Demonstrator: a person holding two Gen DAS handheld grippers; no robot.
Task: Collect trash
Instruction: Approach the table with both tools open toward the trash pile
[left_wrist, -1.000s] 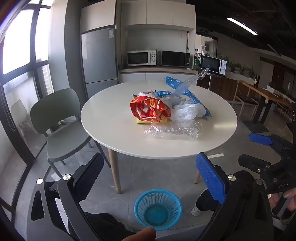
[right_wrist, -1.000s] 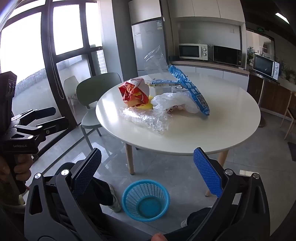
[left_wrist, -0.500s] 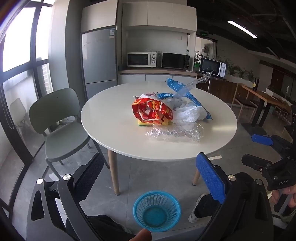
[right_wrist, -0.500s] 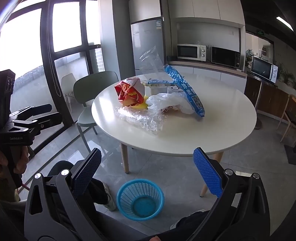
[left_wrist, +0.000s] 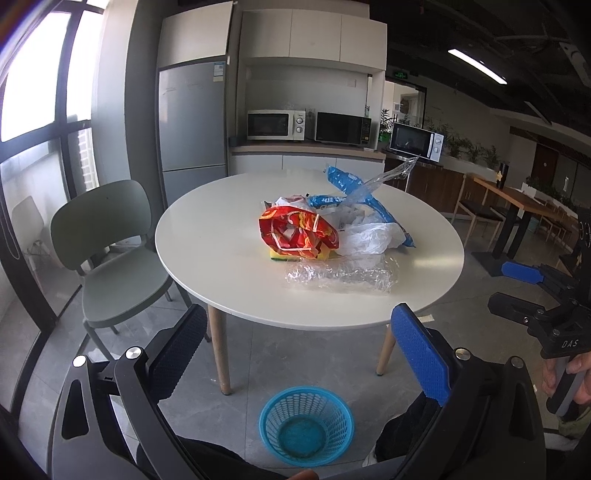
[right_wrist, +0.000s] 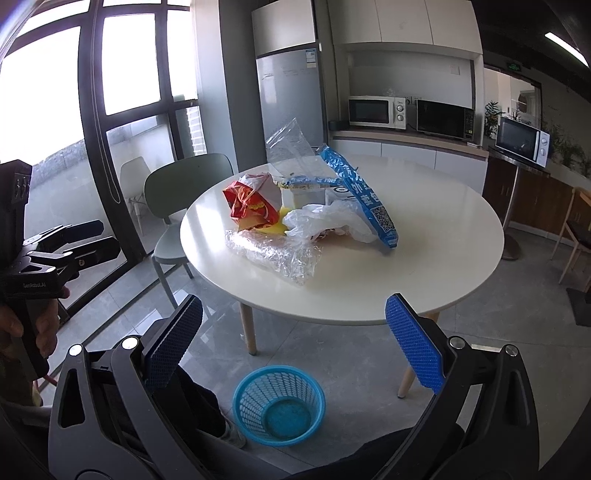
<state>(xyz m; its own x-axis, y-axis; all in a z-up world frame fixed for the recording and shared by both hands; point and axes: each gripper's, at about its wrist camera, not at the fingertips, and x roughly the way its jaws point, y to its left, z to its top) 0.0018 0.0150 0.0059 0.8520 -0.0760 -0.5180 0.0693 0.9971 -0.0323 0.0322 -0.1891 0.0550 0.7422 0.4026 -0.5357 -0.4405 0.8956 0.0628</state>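
A pile of trash lies on the round white table (left_wrist: 221, 236): a red and orange snack bag (left_wrist: 295, 232), a white plastic bag (left_wrist: 369, 240), a blue wrapper (left_wrist: 373, 206) and a crumpled clear film (left_wrist: 340, 275) nearest the front edge. The same pile shows in the right wrist view, with the red bag (right_wrist: 251, 206) and the clear film (right_wrist: 273, 254). A blue mesh basket (left_wrist: 306, 424) stands empty on the floor before the table. My left gripper (left_wrist: 295, 343) is open and empty, short of the table. My right gripper (right_wrist: 291, 339) is open and empty too.
A green chair (left_wrist: 107, 251) stands at the table's left. A fridge (left_wrist: 192, 122) and a counter with microwaves (left_wrist: 277, 125) are behind. Wooden tables and chairs (left_wrist: 517, 199) stand far right. Windows (right_wrist: 55, 110) line the left wall.
Both grippers have moved slightly closer to the table, so the trash pile looks a little nearer. Both stay open and empty.
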